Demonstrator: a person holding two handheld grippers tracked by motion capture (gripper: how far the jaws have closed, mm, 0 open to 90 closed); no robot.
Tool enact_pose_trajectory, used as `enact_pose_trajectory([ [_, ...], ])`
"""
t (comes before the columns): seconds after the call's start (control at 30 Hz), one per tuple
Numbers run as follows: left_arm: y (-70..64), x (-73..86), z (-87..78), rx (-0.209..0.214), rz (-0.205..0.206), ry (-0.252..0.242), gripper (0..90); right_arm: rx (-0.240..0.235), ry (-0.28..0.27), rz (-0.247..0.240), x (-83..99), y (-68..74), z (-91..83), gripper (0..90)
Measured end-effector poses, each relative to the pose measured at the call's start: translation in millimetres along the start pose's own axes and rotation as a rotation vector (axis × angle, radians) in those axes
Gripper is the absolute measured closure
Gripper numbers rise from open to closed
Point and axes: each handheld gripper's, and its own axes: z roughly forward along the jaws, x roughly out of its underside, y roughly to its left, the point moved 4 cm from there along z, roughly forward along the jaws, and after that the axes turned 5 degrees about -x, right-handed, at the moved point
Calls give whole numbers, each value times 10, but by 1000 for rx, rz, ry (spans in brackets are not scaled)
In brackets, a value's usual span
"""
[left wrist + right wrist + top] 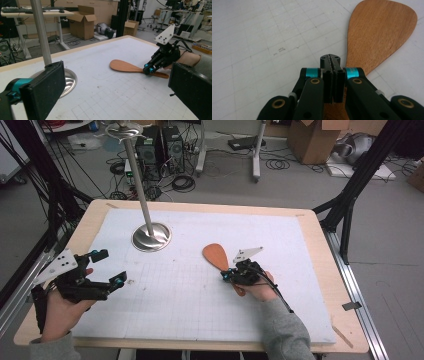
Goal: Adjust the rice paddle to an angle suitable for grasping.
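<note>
Spoon: a wooden spoon (217,256) lay flat on the white mat (190,295), right of centre; its long axis ran from the far left to the near right, the broad blade pointing away from the person and the handle toward the right hand (260,290).
Right gripper: the right gripper (231,276) sat low over the neck of the spoon; in its own view the jaws were pressed together, with the spoon (379,30) passing beneath them; whether they pinched the wood could not be told.
Left gripper: the left gripper (111,267) was held above the mat's left edge, jaws wide apart, nothing between them.
Stand: a metal pole on a round base (151,237) stood at the far left, well apart from the spoon.
Hidden: the handle's end lay under the right hand; the pole's top was cut off in the left gripper view.
</note>
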Motion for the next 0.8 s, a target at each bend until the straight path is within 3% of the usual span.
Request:
enact_pose_trajectory([
  [0.1, 0, 9, 23, 2, -2, 4, 18, 17, 39, 18, 39, -19, -21, 894],
  [0.23, 1, 19, 48, 3, -4, 9, 18, 22, 42, 46, 59, -52, -57, 894],
  [0.43, 4, 19, 42, 1, -5, 9, 17, 53, 27, 84, 120, -171, -154, 894],
  [0.7, 1, 38, 64, 6, -5, 16, 17, 120, -8, 180, 267, -399, -358, 894],
  [0.8, -1, 42, 72, 8, -8, 18, 17, 129, -10, 182, 269, -411, -376, 895],
])
